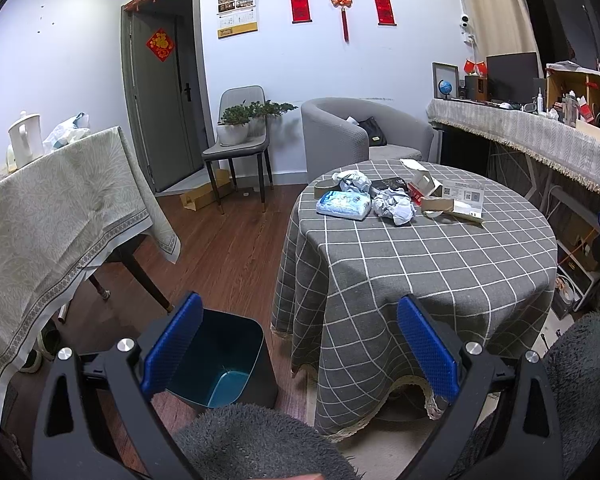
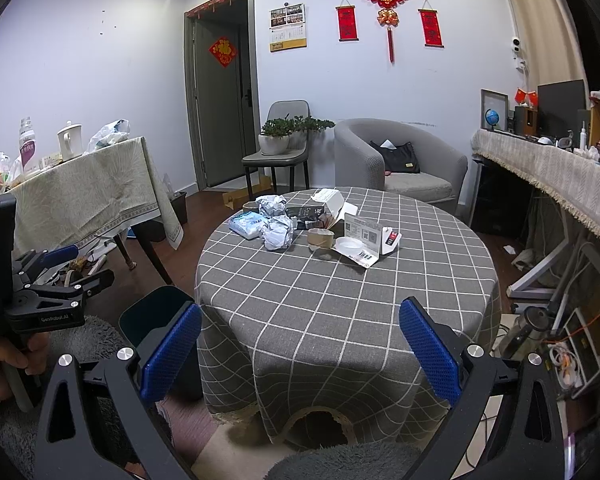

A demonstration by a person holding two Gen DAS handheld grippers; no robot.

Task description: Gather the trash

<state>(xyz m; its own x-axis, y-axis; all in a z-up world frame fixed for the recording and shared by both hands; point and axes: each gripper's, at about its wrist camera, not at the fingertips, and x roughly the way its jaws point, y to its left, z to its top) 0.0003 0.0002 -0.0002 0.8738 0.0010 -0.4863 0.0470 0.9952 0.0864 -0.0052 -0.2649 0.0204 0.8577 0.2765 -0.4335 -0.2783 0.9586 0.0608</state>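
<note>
A round table [image 1: 440, 264] [image 2: 340, 292] with a grey checked cloth carries the trash at its far side: crumpled paper balls [image 1: 394, 206] [image 2: 278, 232], a blue-white tissue pack [image 1: 344, 203] [image 2: 249, 224], a dark wrapper [image 2: 306, 214], torn cartons [image 1: 424, 184] [image 2: 366, 236] and a tape roll [image 2: 321, 238]. A dark bin [image 1: 224, 364] [image 2: 156, 316] stands on the floor left of the table, with nothing visible inside. My left gripper [image 1: 298, 344] is open above the bin and table edge. My right gripper [image 2: 300, 348] is open before the table's near edge. Neither holds anything.
A cloth-covered table [image 1: 60, 216] with a kettle stands left. A chair with a potted plant [image 1: 236, 128], a grey armchair [image 1: 340, 132] and a cluttered counter [image 1: 540, 128] ring the room. A hand holds the left gripper [image 2: 40, 300]. Fuzzy grey fabric [image 1: 260, 444] fills the bottom.
</note>
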